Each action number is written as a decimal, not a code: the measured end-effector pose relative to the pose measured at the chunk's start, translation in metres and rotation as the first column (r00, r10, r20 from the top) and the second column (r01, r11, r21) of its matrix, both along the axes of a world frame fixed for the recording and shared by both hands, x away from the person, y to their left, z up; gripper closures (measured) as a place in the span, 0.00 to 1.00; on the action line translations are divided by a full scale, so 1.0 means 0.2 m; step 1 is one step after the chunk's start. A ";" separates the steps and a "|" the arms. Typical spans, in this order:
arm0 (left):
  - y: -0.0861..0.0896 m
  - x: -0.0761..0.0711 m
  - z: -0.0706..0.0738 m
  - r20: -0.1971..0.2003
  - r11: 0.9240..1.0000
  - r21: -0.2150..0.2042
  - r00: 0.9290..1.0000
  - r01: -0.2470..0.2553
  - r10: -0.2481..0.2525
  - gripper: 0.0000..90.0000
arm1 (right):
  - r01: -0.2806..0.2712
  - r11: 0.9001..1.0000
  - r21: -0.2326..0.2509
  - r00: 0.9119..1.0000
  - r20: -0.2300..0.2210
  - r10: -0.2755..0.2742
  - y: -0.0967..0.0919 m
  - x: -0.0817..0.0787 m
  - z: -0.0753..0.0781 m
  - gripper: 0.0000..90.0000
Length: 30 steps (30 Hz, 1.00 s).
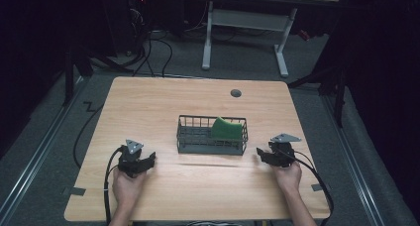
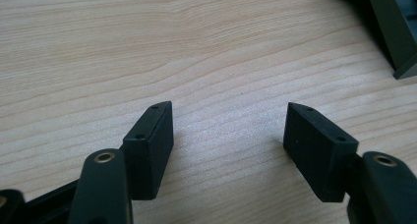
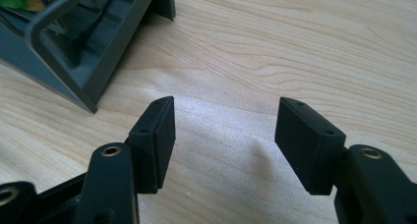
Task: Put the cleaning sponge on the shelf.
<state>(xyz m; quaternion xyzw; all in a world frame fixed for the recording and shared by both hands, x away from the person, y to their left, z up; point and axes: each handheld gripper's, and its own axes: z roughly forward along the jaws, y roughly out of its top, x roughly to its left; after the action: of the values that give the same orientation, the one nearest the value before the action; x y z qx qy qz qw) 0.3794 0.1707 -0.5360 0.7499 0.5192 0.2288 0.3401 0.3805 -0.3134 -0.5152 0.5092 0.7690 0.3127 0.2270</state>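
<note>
The basket (image 1: 212, 135) is the thing at the centre of our work, though we place it after the wooden table (image 1: 198, 186) in size: the table spreads wide under everything, pale and grained, with a small grey round cap (image 1: 236, 93) set into it near the far edge. The basket, dark grey wire with a solid base, stands upright near the middle of the table, between our two hands and a little farther from us than they are. Inside it, at its right end, we see a green sponge (image 1: 227, 128) leaning on edge against the wire, its top rising above the rim.

In the high view our left hand (image 1: 128, 186) holds the left gripper (image 1: 151, 159) low over the table to the left of the basket, apart from it. From the left gripper view its two black jaws stand wide apart with bare wood between them, nothing in their grasp, and a corner of the basket shows at the upper right.

Our right hand (image 1: 288, 176) holds the right gripper (image 1: 259, 152) just beside the basket's right end, not touching it. From the right gripper view its jaws are likewise spread with only table between them, and the basket's corner sits at the upper left, a scrap of green showing through the wire.
</note>
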 end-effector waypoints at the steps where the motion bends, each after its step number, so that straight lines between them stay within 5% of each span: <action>1: 0.00 0.00 0.00 0.000 1.000 0.000 1.000 0.000 0.000 0.41 | 0.000 1.000 0.000 1.000 0.000 0.000 0.00 0.00 0.00 0.45; 10: 0.00 0.00 0.00 0.000 1.000 0.001 1.000 0.001 -0.001 0.41 | 0.009 1.000 0.001 1.000 -0.012 -0.008 0.00 0.03 -0.05 0.44; 14: 0.00 0.00 0.00 0.000 1.000 0.001 1.000 0.001 -0.001 0.41 | 0.020 0.997 0.076 1.000 0.003 -0.020 -0.04 0.02 -0.07 0.42; 16: 0.00 0.00 0.00 0.000 1.000 0.001 1.000 0.001 -0.001 0.41 | 0.019 0.997 0.075 1.000 0.003 -0.019 -0.05 0.01 -0.07 0.41; 17: 0.00 0.00 0.00 0.001 1.000 0.001 1.000 0.001 -0.001 0.40 | 0.007 1.000 0.028 1.000 0.010 -0.008 -0.04 0.01 -0.08 0.39; 30: 0.00 0.00 0.00 0.000 1.000 0.001 1.000 0.000 0.000 0.41 | -0.009 1.000 0.021 1.000 0.008 0.009 -0.05 0.01 -0.08 0.36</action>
<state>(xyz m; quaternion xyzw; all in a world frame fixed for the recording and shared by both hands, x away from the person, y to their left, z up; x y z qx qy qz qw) 0.3792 0.1705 -0.5360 0.7502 0.5190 0.2291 0.3396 0.3816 -0.3227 -0.5306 0.5069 0.7670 0.3239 0.2234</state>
